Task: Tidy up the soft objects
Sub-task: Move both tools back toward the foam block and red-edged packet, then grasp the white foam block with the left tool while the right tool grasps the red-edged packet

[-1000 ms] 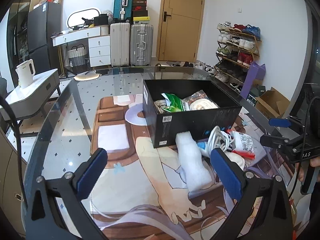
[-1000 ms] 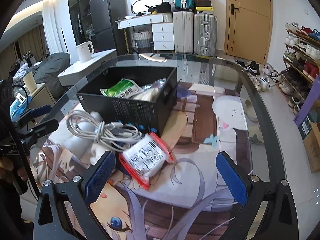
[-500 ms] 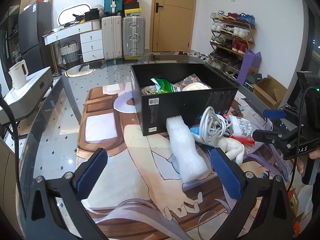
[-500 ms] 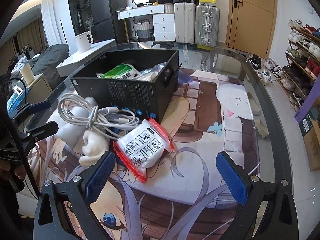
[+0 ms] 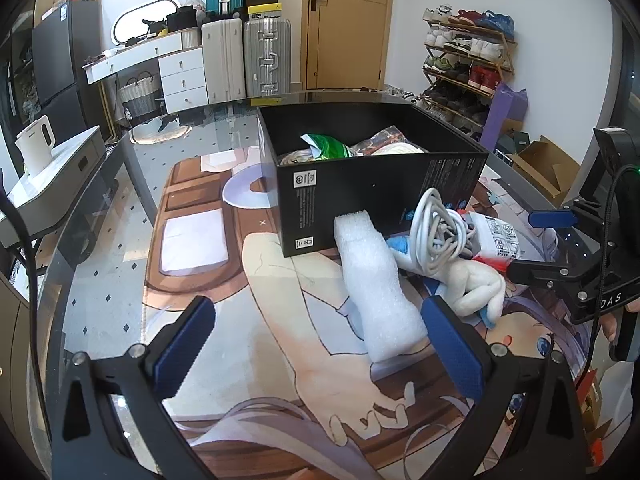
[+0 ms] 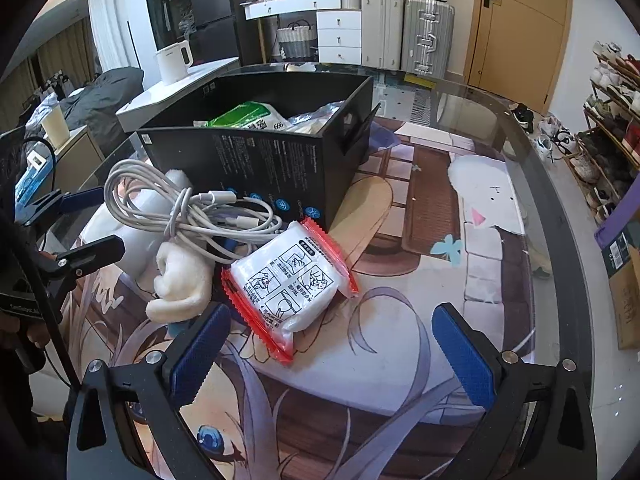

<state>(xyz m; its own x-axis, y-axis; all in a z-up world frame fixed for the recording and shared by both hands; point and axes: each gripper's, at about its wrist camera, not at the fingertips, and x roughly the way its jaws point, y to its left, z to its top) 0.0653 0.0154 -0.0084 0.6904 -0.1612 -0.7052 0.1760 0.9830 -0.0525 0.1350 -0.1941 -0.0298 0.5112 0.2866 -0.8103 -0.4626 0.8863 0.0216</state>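
A black box (image 5: pixel 380 184) (image 6: pixel 256 160) stands on the printed mat and holds a green packet (image 5: pixel 328 146) (image 6: pixel 244 116) and other bags. In front of it lie a white foam roll (image 5: pixel 376 284), a coiled white cable (image 5: pixel 436 236) (image 6: pixel 188 208), a white plush toy (image 5: pixel 476 288) (image 6: pixel 180 280) and a red-edged white pouch (image 6: pixel 292 280) (image 5: pixel 496 236). My left gripper (image 5: pixel 320 344) is open and empty, just short of the foam roll. My right gripper (image 6: pixel 328 348) is open and empty, just short of the pouch.
The round glass table (image 5: pixel 104 240) carries the anime-print mat (image 6: pixel 400 320). A side cabinet with a white kettle (image 5: pixel 36 148) stands left. Suitcases (image 5: pixel 244 56), a door and a shoe rack (image 5: pixel 468 60) line the back. A cardboard box (image 6: pixel 624 292) is on the floor right.
Both grippers have moved forward and lower toward the pile; the foam roll and the pouch look larger and closer. Nothing has been taken hold of.
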